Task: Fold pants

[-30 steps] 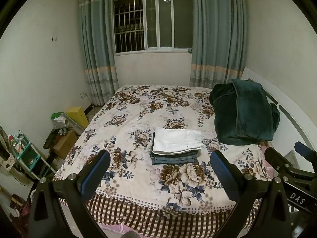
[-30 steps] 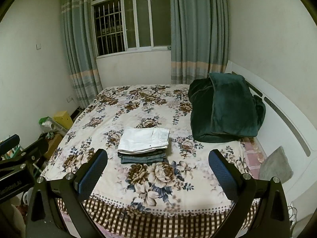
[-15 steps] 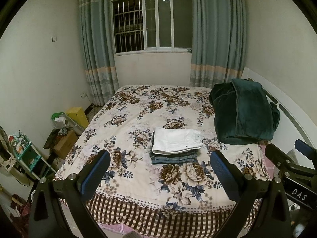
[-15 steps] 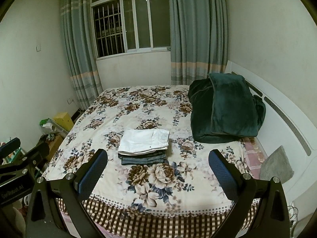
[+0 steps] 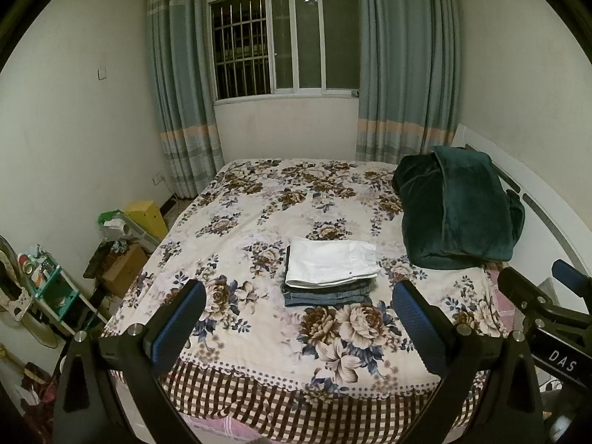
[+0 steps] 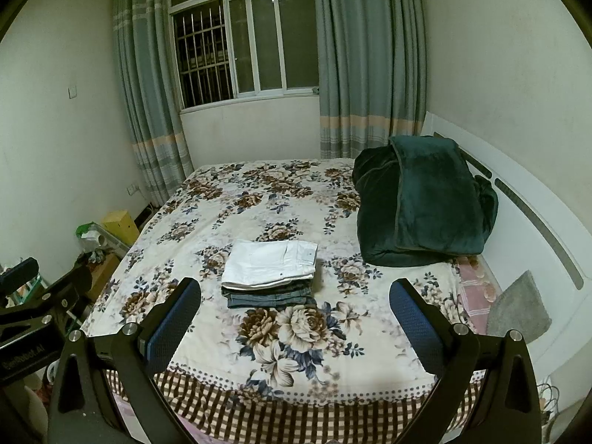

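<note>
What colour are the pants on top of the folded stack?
White pants, over blue jeans; clearest in the right wrist view.

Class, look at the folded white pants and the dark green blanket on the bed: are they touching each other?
Apart. In the right wrist view, a strip of floral bedspread shows between the white pants and the green blanket.

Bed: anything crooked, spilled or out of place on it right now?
Nothing stands out. The folded white pants sit squarely atop the jeans in one neat stack on the bed. A green blanket lies bunched by the headboard, apart from the stack.
</note>
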The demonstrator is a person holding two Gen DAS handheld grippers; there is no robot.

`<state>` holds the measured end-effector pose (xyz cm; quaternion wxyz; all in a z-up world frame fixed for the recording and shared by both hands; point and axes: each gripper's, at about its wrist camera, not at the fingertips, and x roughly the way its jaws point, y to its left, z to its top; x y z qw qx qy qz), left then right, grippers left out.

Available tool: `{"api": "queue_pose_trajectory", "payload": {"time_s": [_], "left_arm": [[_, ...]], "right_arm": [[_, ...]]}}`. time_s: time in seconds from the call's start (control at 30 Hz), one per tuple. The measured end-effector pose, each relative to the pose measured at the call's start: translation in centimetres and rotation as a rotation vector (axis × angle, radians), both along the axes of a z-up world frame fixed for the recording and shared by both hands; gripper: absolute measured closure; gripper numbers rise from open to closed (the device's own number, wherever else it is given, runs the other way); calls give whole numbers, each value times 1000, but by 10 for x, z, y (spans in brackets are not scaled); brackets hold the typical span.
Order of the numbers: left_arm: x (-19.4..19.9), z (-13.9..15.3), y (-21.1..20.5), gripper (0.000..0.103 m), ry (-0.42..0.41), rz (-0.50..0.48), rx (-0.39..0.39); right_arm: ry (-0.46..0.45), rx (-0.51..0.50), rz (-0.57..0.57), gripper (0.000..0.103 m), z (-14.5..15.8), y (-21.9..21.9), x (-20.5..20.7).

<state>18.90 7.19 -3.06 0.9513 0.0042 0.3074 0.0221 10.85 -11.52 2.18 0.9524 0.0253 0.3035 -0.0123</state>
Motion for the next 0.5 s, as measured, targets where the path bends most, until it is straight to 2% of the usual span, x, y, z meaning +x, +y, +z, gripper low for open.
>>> {"api": "queue_pose_trajectory", "payload": {"time_s": [0.5], "left_arm": [[0,-1,4,0,11,4,0]], "right_arm": [[3,6,-5,0,0,2,-2]]}}
